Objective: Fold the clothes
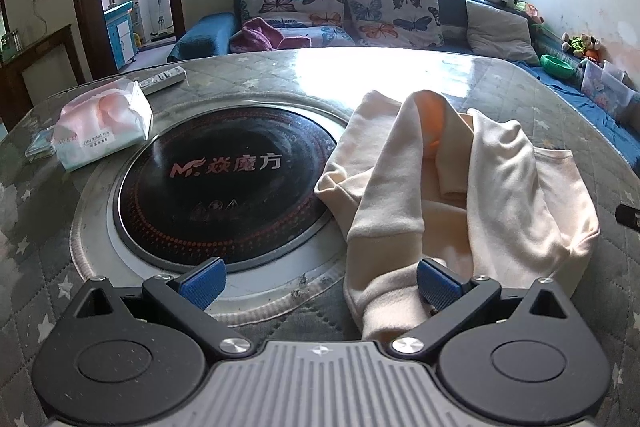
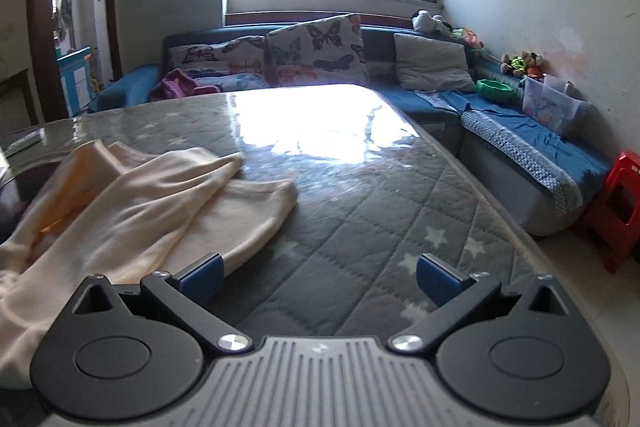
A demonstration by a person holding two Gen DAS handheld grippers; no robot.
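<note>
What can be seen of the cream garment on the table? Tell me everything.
The cream garment is soft, fleecy knit with ribbed cuffs and an orange inner patch. It lies crumpled and unfolded on the quilted star-print table cover, one edge over the round black cooktop. Its near cuff lies by the open left tool; no tool grips it.

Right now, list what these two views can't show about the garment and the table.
- Garment: near end hidden behind the left gripper in the left view; cut by the left edge in the right view.
- Its type: bunched, can't tell.
- Remote: buttons too small.
- Tissue pack: print too small.
- Table: far half washed out by window glare.
</note>
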